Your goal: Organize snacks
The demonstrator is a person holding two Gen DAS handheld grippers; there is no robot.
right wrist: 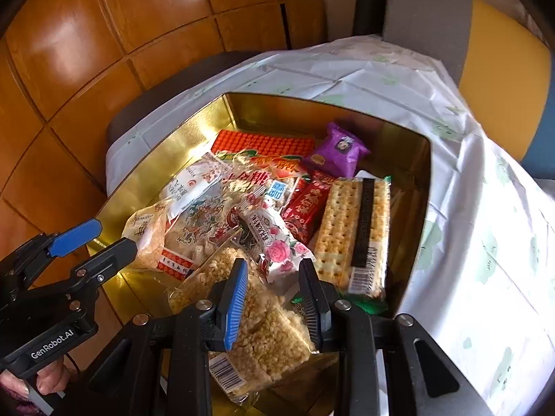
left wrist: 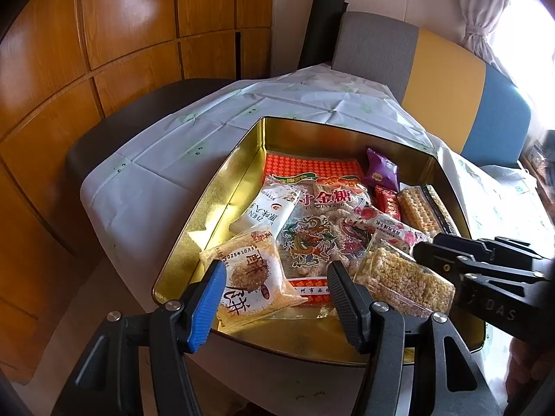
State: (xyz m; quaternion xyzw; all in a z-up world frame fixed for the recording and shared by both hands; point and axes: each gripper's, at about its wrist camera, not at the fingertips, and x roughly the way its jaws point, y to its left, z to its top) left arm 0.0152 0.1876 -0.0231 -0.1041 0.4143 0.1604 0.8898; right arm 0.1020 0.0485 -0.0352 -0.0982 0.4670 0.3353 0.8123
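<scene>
Inside the gold tin (right wrist: 156, 159) on the counter, the right gripper (right wrist: 274, 298), jaws spread, straddles a light, crumbly, crinkly-wrapped rice cake (right wrist: 263, 326), best pinched gently across its flat sides; left gripper (left wrist: 274, 294) released.

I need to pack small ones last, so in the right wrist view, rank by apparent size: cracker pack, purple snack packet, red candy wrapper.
1. Long clear cracker pack
2. Purple foil snack packet and dark red candy wrapper: too alike to rank.

"GenRobot.AI" marks the left gripper (right wrist: 93, 239), "CUNJINTANG" the dragon-printed bag (left wrist: 312, 239), "2025" the orange-crumb packet (left wrist: 249, 277)
</scene>
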